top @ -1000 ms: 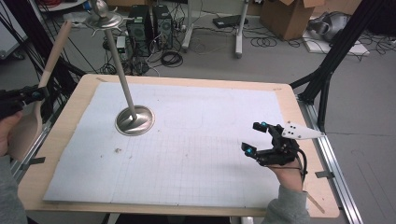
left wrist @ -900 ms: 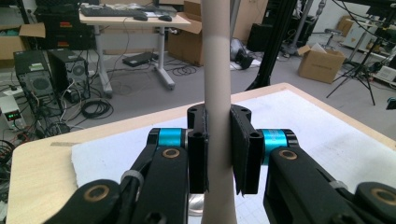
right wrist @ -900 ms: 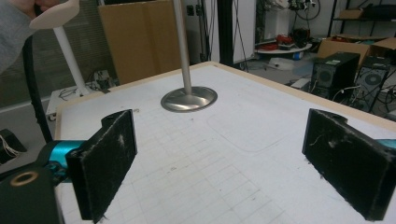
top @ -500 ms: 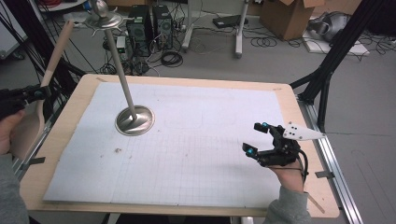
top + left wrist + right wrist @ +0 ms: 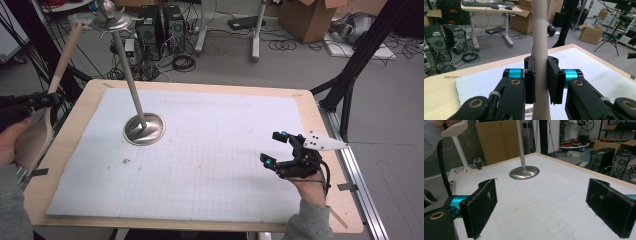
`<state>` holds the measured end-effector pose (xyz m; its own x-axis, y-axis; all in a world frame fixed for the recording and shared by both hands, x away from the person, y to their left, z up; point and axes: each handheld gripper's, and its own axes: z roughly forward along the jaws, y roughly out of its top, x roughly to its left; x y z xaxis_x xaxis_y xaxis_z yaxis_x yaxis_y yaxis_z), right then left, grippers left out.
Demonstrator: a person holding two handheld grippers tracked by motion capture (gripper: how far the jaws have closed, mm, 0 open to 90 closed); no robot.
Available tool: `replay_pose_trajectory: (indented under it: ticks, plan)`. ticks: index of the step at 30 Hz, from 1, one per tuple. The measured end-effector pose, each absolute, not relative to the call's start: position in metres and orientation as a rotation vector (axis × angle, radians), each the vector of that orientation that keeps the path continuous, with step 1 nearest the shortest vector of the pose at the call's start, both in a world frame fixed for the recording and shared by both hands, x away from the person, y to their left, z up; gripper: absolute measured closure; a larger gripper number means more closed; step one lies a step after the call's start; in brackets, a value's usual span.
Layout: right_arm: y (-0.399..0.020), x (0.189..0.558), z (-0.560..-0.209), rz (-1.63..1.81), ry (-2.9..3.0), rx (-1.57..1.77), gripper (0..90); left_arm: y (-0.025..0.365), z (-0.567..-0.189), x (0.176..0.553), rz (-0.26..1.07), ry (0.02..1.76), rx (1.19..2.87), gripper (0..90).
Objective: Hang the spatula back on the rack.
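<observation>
A pale wooden spoon [image 5: 61,62] is held off the table's left edge, handle pointing up and bowl low by the person's left hand. My left gripper [image 5: 46,100] is shut on its handle; in the left gripper view both pads press the handle [image 5: 540,37] between them at my left gripper [image 5: 541,75]. A metal stand [image 5: 145,129] with a round base and a tall thin pole rises from the white gridded mat [image 5: 210,170]. My right gripper [image 5: 274,148] hovers low over the mat's right side, open and holding nothing. Its own view has my right gripper [image 5: 549,207] facing the stand [image 5: 524,172] and the spoon's bowl [image 5: 456,128].
The wooden table [image 5: 200,88] ends close to the mat on every side. Black frame struts [image 5: 350,75] stand off the right corner. Computer towers [image 5: 157,27], cables and cardboard boxes [image 5: 305,17] lie on the floor beyond the far edge.
</observation>
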<state>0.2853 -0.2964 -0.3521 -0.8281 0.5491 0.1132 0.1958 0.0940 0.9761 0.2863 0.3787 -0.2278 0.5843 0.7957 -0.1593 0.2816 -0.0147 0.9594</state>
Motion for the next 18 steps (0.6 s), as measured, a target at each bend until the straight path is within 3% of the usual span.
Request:
replay_pose_trajectory:
  ticks: [18]
  plan:
    - [-0.296,0.285,-0.352,1.796,2.096,0.739,8.8,0.369,-0.234,0.292,0.488,0.912,1.621,78.0]
